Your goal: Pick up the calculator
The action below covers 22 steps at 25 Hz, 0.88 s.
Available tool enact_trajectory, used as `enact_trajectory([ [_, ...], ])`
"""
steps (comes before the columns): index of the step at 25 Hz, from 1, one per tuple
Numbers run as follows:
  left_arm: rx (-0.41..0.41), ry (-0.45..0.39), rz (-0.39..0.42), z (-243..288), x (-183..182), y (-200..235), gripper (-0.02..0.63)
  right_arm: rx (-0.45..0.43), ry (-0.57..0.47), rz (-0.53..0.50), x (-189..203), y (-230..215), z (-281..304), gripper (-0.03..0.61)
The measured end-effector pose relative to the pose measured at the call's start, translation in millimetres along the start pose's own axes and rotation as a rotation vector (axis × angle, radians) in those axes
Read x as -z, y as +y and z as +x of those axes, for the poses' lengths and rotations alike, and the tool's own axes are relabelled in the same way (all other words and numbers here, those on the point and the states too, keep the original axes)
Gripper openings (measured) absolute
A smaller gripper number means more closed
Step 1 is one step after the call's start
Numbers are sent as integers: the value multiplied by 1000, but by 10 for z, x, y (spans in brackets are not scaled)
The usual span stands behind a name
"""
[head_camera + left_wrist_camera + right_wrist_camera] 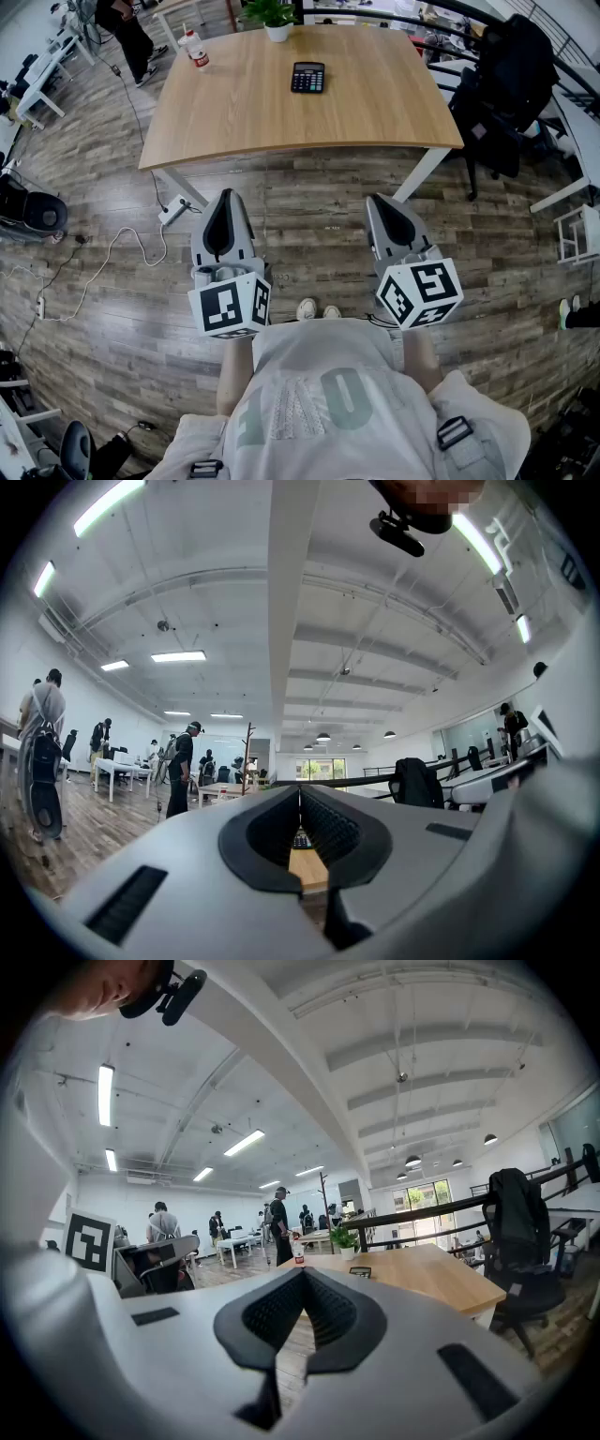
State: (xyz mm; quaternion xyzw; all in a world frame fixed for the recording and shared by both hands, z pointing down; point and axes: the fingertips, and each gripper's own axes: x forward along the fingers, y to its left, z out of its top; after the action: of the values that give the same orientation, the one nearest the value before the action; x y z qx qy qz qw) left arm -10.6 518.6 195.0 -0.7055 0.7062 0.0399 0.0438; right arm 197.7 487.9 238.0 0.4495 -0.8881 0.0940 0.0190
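Note:
The black calculator [308,77] lies flat on the far middle of the wooden table [375,112]. Both grippers hang over the floor in front of the table's near edge, well short of the calculator. My left gripper [226,197] has its jaws together with nothing held. My right gripper [380,201] is shut and empty too. In the left gripper view the closed jaws [300,791] frame a sliver of the calculator [300,839] on the table top [306,869]. In the right gripper view the calculator [360,1271] sits on the table [422,1274], right of the closed jaws [303,1274].
A potted plant [274,21] and a small bottle [197,54] stand at the table's far side. A black chair draped with a jacket [506,84] is to the table's right. A power strip with a cable [173,211] lies on the floor by the left table leg. Several people stand further off [180,766].

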Motion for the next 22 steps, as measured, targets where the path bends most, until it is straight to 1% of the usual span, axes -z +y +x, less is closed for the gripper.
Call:
enact_trajectory([
  [5, 4, 4, -2, 68, -11, -19, 9, 5, 4, -1, -9, -42, 5, 17],
  [10, -2, 8, 20, 157, -8, -110, 9, 14, -2, 15, -13, -224, -52, 17],
  [12, -4, 10, 32, 188, -9, -157, 9, -1, -16, 23, -18, -280, -100, 17],
  [15, -10, 16, 53, 228, 8, -219, 9, -52, -37, 45, -4, -319, -160, 18],
  [18, -22, 27, 57, 224, 82, -269, 9, -88, -32, 70, 68, -379, -218, 18],
  [22, -40, 35, 29, 276, 176, -282, 9, -81, -16, 53, 125, -521, -195, 18],
])
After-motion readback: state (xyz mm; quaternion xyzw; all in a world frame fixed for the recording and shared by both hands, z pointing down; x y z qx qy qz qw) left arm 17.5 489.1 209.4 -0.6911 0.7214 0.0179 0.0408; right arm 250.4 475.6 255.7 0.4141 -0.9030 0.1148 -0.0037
